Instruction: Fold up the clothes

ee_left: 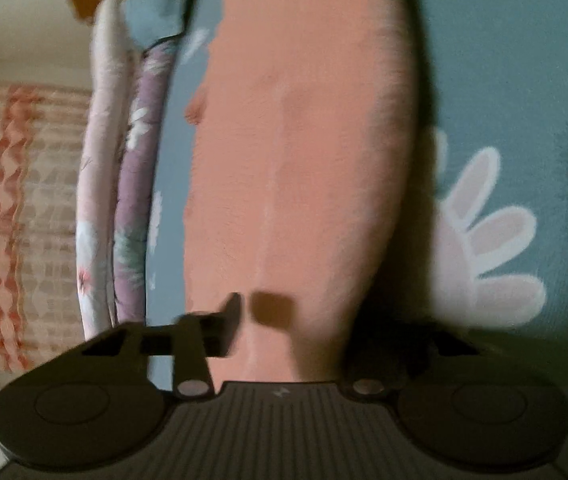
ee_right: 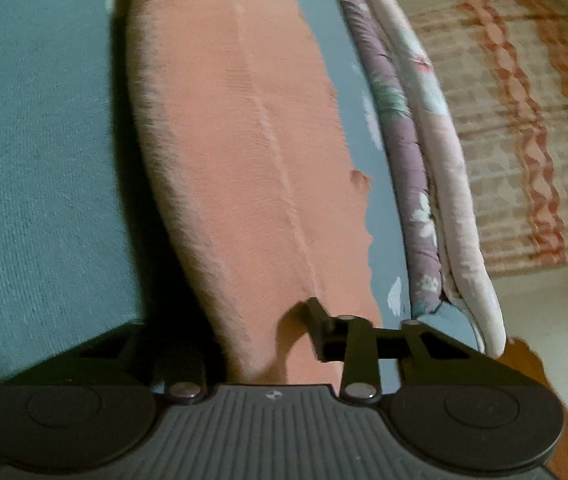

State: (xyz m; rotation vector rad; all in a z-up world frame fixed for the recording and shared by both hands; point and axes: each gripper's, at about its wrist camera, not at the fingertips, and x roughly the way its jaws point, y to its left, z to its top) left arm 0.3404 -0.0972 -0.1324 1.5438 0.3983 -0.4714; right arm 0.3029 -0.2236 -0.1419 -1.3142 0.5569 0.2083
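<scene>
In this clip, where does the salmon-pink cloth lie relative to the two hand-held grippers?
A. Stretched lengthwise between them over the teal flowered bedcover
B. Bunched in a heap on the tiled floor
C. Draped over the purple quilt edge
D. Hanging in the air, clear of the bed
A: the salmon-pink cloth runs along the teal flowered bedcover, with the right hand-held gripper at one end and the left hand-held gripper at the other.

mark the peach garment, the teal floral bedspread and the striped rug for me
peach garment [ee_right: 244, 140]: right wrist view, middle of the cloth beside its centre seam.
teal floral bedspread [ee_left: 524, 80]: left wrist view, bare teal area right of the garment.
striped rug [ee_right: 524, 140]: right wrist view, orange wavy stripe.
</scene>
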